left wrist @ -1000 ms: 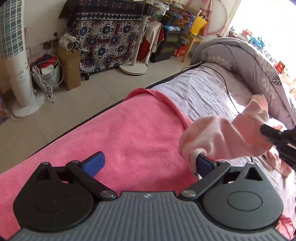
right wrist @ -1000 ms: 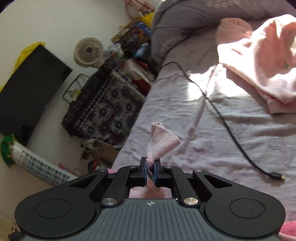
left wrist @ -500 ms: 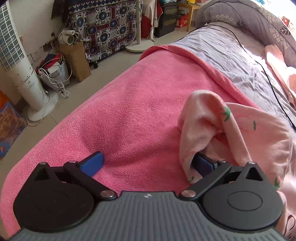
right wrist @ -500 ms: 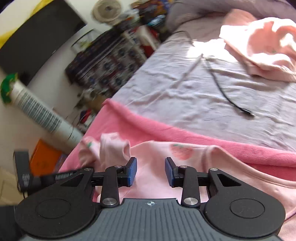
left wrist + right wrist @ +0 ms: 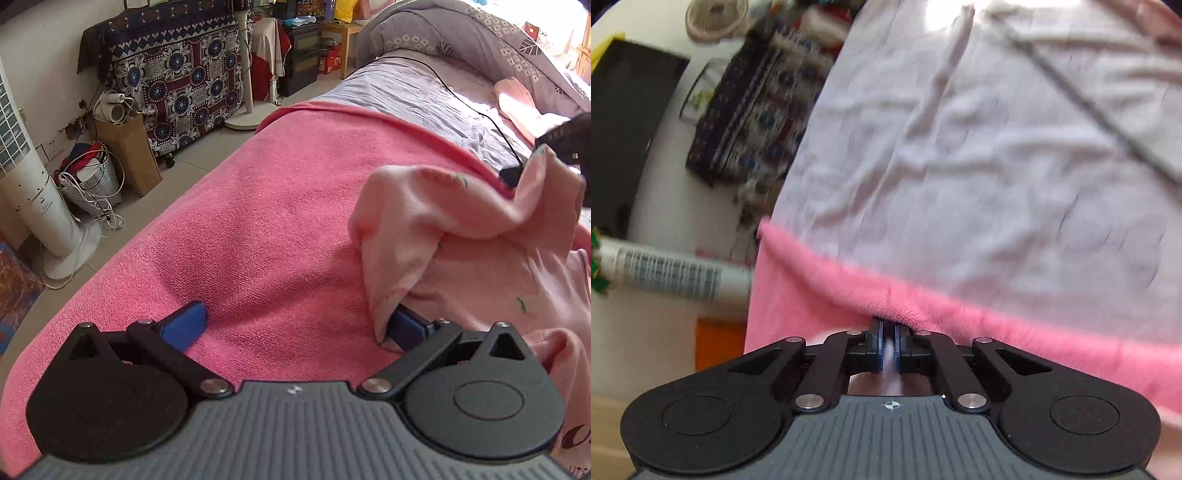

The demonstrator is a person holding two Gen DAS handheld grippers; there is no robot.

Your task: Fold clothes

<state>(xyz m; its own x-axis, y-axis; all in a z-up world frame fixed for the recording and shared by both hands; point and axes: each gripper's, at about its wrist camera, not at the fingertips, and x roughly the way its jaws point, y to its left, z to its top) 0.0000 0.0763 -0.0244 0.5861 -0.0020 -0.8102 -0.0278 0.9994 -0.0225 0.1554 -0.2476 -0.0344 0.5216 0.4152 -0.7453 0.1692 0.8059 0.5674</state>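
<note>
A big bed (image 5: 424, 92) fills the room, with a grey sheet on the far part and a pink towel (image 5: 258, 221) spread over the near part. On the towel lies a light pink shirt (image 5: 461, 229), the thing to be folded. It is bunched up and not flat, with one corner lifted in the air, so the folding looks like it has only just begun. It seems the shirt needs to be laid out smooth and then folded over, and more pink clothes (image 5: 517, 99) wait farther up the bed.

The left gripper (image 5: 295, 325) sits low over the towel with its jaws spread wide. One blue finger (image 5: 406, 326) is tucked under the edge of the shirt, but nothing is pinched.

The right gripper (image 5: 888, 347) has its jaws almost fully together. A thin strip of pale pink cloth shows between them, so it looks like it is pinching the shirt.
</note>
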